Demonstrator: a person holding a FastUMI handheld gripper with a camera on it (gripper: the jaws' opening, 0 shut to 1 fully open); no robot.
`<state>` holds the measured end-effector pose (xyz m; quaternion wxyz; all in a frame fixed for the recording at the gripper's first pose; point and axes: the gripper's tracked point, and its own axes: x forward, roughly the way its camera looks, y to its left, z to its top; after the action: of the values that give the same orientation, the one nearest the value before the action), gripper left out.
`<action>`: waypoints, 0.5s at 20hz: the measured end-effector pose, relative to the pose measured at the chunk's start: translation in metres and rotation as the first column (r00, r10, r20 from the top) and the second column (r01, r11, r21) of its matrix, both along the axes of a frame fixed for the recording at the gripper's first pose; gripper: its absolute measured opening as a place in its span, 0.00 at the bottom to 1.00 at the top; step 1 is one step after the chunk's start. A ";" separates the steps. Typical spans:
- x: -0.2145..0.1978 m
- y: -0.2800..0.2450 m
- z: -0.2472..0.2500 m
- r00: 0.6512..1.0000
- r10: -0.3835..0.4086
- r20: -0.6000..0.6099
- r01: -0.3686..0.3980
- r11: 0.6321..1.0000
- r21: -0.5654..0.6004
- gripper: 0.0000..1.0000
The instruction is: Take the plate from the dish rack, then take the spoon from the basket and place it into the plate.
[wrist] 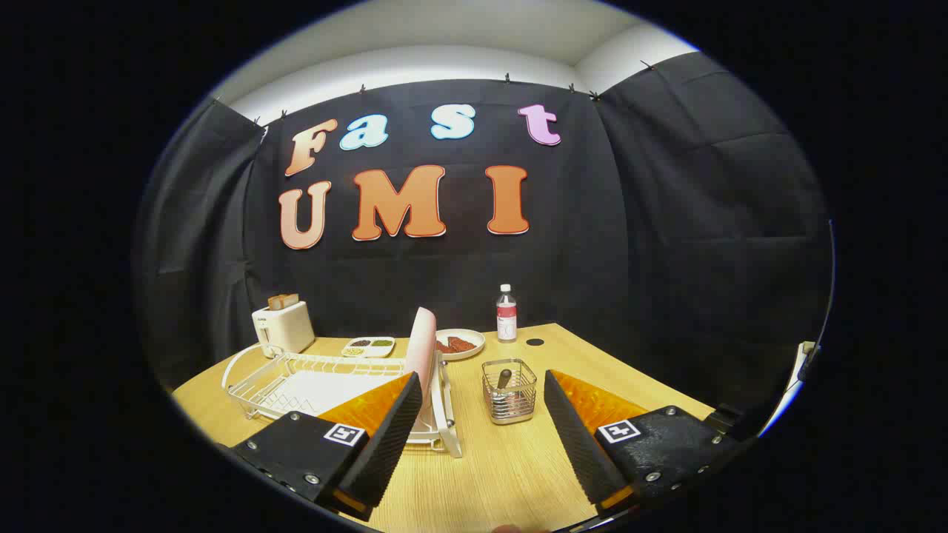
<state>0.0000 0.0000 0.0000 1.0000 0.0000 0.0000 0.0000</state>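
The gripper [481,426] stands wide open above the table [511,466], its two fingers spread well apart with bare wood between them. It holds nothing and touches nothing.

At about 11 o'clock from the gap, just beyond the left finger [389,437], the plate [421,348] stands upright on edge in the rack [296,377], at the rack's right end. The tip of that finger overlaps the plate's lower part in the view; whether they touch cannot be told. The rack stretches away toward 10 o'clock.

At about 12 to 1 o'clock, just ahead of the fingers and between their tips, sits the basket [509,390], a small wire one. The spoon [504,379] stands inside it, its dark end poking up near the rim.

Farther off, at 12 o'clock beyond the basket, a dish [461,343] with reddish food lies flat, partly behind the plate. A bottle [506,314] stands upright just right of that dish. At 10 o'clock, near the wall, a toaster [283,324] sits with bread in its slot, and a tray [369,346] lies between it and the dish.
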 end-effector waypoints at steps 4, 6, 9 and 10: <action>-0.001 0.000 0.007 1.000 0.001 0.014 -0.001 1.000 -0.001 0.98; 0.001 0.000 0.006 1.000 0.007 0.004 -0.007 1.000 -0.005 0.98; 0.000 0.003 0.008 1.000 0.019 0.006 -0.019 1.000 -0.007 0.98; -0.001 0.004 0.008 1.000 0.022 0.004 -0.022 1.000 -0.007 0.98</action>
<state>-0.0008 0.0039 0.0078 0.9999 -0.0036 -0.0022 0.0111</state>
